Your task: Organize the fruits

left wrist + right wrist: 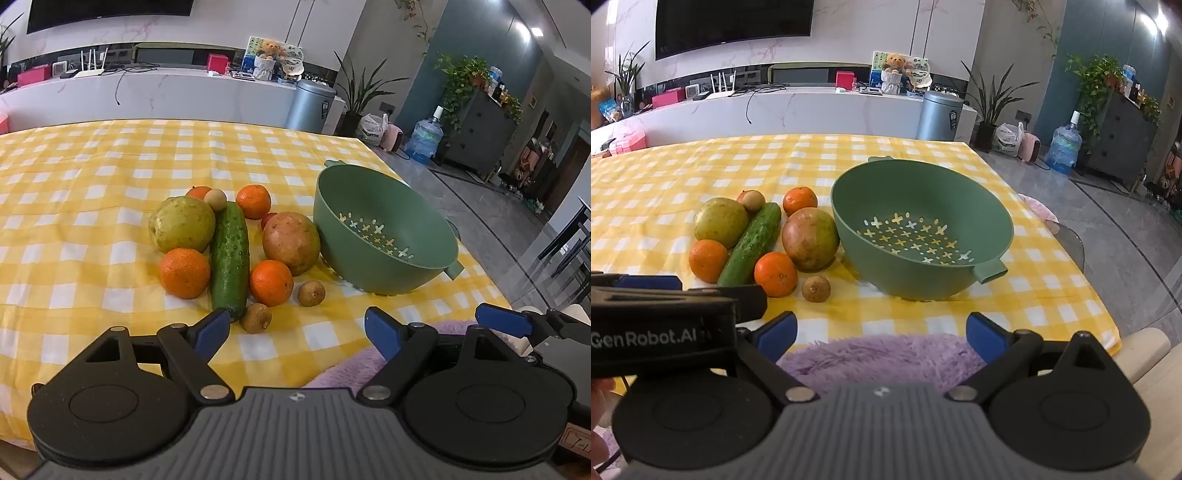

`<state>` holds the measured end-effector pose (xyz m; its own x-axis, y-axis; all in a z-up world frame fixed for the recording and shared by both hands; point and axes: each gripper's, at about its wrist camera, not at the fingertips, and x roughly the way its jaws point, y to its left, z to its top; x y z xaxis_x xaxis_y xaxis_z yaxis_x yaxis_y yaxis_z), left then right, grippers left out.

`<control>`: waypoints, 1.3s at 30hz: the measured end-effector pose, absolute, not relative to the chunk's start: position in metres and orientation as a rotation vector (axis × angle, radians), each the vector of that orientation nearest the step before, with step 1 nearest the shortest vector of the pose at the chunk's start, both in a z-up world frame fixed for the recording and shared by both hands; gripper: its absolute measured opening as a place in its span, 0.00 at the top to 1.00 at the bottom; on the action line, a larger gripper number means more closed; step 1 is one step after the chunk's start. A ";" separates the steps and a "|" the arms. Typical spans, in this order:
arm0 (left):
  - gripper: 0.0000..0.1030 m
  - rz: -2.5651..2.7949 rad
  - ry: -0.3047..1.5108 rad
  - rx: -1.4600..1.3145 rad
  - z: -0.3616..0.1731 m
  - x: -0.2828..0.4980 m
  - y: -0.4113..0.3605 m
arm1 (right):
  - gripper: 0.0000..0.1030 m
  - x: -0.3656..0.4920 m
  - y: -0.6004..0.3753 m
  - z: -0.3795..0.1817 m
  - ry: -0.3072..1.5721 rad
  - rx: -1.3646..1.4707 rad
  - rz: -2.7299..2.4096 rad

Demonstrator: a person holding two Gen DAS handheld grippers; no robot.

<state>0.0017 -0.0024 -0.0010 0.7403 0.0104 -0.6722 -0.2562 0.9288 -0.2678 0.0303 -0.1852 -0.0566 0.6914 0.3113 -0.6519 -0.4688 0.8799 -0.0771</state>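
A pile of fruit lies on the yellow checked tablecloth [74,177]: a cucumber [229,254], a green pear [181,223], a reddish-green mango [291,242], several oranges [271,282] and small brown longans [255,317]. An empty green colander [384,229] stands right of the pile, tilted; it also shows in the right wrist view [919,229]. My left gripper [297,332] is open and empty, just short of the nearest longan. My right gripper [882,336] is open and empty over a purple fluffy cushion [882,356], near the table's front edge.
The left gripper's body [661,321] crosses the left of the right wrist view. The table's right edge drops to a grey floor with a water bottle [1065,147] and a metal bin [940,114]. A white counter [798,110] runs behind the table.
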 end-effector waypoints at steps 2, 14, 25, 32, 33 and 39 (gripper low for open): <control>0.06 0.147 0.730 -0.365 -0.001 0.002 -0.002 | 0.08 0.030 -0.185 -0.057 0.679 -0.247 0.440; 0.06 0.140 0.740 -0.372 -0.003 0.003 0.000 | 0.08 0.030 -0.185 -0.057 0.679 -0.247 0.440; 0.06 0.136 0.744 -0.376 -0.005 0.004 0.000 | 0.08 0.031 -0.185 -0.058 0.682 -0.247 0.439; 0.06 0.138 0.749 -0.374 -0.005 0.004 -0.001 | 0.08 0.029 -0.184 -0.058 0.673 -0.256 0.432; 0.06 0.139 0.747 -0.374 -0.005 0.004 0.000 | 0.08 0.029 -0.184 -0.058 0.673 -0.256 0.433; 0.06 0.136 0.749 -0.378 -0.004 0.004 0.000 | 0.08 0.030 -0.184 -0.058 0.674 -0.256 0.431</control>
<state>0.0035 0.0000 -0.0039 0.7275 -0.0128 -0.6860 -0.2539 0.9239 -0.2864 0.0296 -0.1842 -0.0577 0.6985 0.3010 -0.6492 -0.4635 0.8815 -0.0899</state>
